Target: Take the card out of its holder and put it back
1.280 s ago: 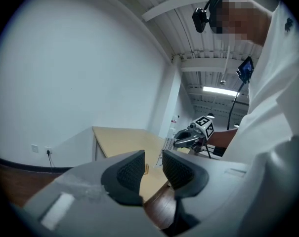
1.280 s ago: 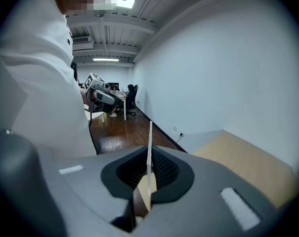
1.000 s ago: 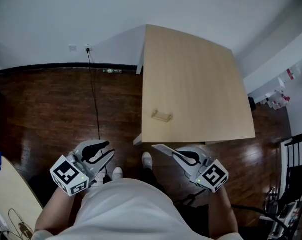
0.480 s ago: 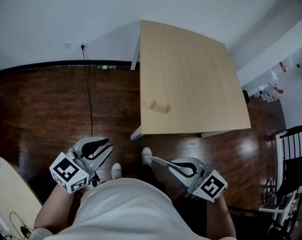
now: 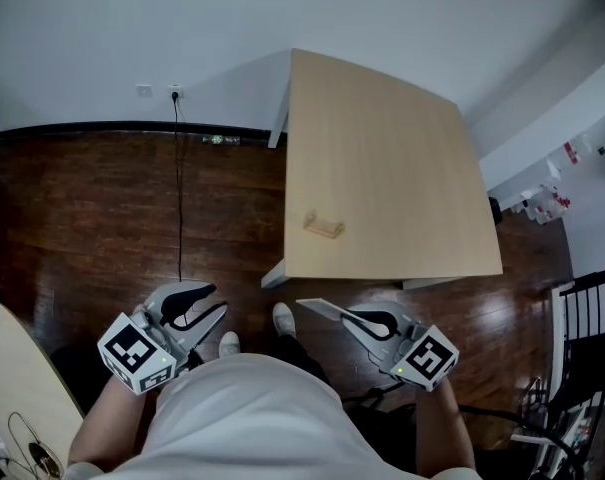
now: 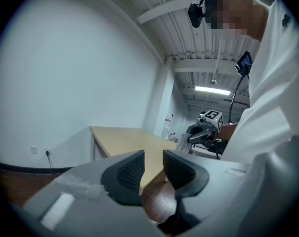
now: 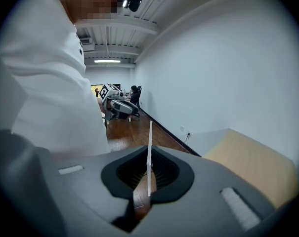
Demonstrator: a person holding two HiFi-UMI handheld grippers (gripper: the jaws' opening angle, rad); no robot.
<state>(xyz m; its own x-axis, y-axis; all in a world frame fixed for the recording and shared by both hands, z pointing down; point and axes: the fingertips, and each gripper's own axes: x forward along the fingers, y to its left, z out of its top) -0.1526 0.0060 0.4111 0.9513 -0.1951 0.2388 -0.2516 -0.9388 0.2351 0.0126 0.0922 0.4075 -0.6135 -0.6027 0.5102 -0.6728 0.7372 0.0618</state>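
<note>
A small wooden card holder stands empty near the front left corner of the light wood table. My right gripper hangs below the table's front edge, close to my body, shut on a white card. The right gripper view shows that card edge-on and upright between the pads. My left gripper is off to the left over the dark floor, well away from the table. Its fingers stand a little apart with nothing between them. From the left gripper view the right gripper shows with the card.
A black cable runs across the dark wood floor from a wall socket. Another light tabletop cuts into the lower left. A black rail stands at the right. My shoes are just short of the table.
The head view swayed and came back; both grippers stay low near the body. The right gripper still holds the card, and the left has hardly moved.
</note>
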